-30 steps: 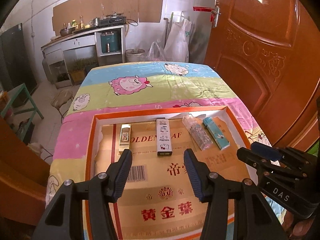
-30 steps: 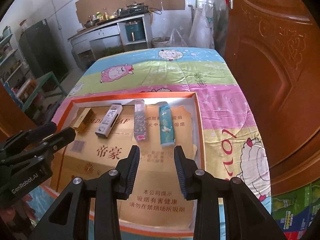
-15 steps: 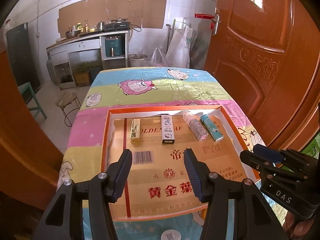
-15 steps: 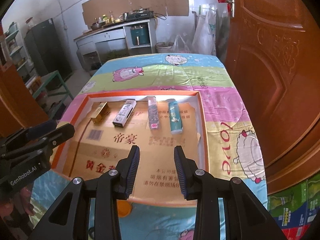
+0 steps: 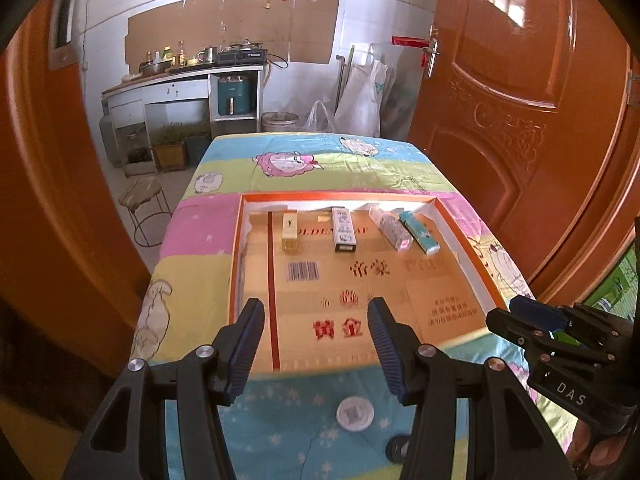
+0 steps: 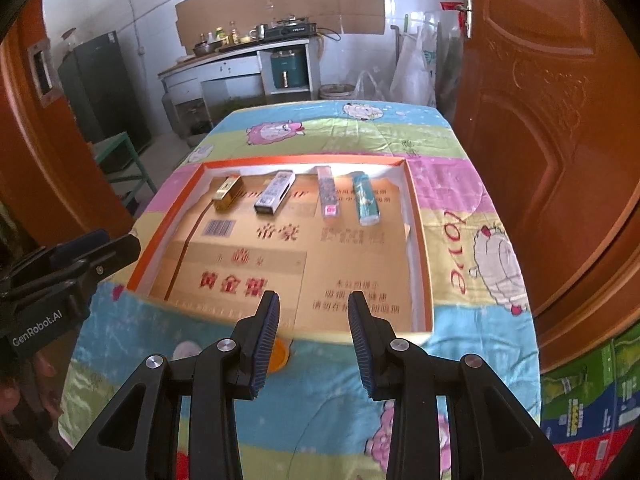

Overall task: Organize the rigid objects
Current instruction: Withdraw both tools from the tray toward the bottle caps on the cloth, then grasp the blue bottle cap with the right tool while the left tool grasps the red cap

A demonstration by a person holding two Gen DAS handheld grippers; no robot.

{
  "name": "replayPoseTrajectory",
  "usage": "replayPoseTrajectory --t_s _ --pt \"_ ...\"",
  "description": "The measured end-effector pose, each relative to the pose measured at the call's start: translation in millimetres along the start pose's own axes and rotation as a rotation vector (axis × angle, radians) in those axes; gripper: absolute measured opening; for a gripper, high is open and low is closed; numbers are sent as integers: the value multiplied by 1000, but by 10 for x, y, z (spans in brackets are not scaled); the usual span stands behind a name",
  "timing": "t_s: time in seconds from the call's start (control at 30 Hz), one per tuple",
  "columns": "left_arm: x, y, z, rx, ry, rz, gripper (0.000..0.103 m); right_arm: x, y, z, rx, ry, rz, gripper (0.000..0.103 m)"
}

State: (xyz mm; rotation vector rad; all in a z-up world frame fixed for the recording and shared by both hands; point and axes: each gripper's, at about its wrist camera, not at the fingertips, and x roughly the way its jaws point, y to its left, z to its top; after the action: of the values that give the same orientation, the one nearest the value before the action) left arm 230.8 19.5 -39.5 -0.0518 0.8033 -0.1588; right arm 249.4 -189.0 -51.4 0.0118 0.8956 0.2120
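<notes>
Four small boxes lie in a row at the far end of an orange-rimmed cardboard tray (image 5: 236, 240) (image 6: 418, 216): a gold box (image 5: 289, 230) (image 6: 228, 192), a white patterned box (image 5: 343, 229) (image 6: 275, 193), a pink patterned box (image 5: 390, 226) (image 6: 328, 192) and a teal box (image 5: 418, 232) (image 6: 365, 199). My left gripper (image 5: 316, 334) is open and empty, held back over the tray's near edge. My right gripper (image 6: 313, 330) is open and empty, also near the tray's front edge; it shows at the right of the left wrist view (image 5: 532, 320).
The tray sits on a table under a cartoon-print cloth (image 5: 320, 160). A white round cap (image 5: 355, 414) and a dark one (image 5: 396, 448) lie on the cloth in front of the tray. A wooden door (image 5: 520, 120) stands to the right, a stool (image 5: 144, 204) to the left.
Both grippers have pulled back and up from the tray, so the boxes look smaller and farther. The boxes have not moved. Both jaws stay open.
</notes>
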Motion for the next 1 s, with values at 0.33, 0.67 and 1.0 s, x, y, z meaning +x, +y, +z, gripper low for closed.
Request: replayPoseTrajectory --t_s 0.33,0.67,1.0 --pt "-268 28 -426 5 -11 -31 54 -220 145 -512 -19 0 43 37" --pt "-414 -3 -862 15 -9 -65 54 -403 351 -1071 -53 7 113 45" --pt "-573 31 -1170 22 -29 -90 54 -627 573 -1535 -117 -16 185 57"
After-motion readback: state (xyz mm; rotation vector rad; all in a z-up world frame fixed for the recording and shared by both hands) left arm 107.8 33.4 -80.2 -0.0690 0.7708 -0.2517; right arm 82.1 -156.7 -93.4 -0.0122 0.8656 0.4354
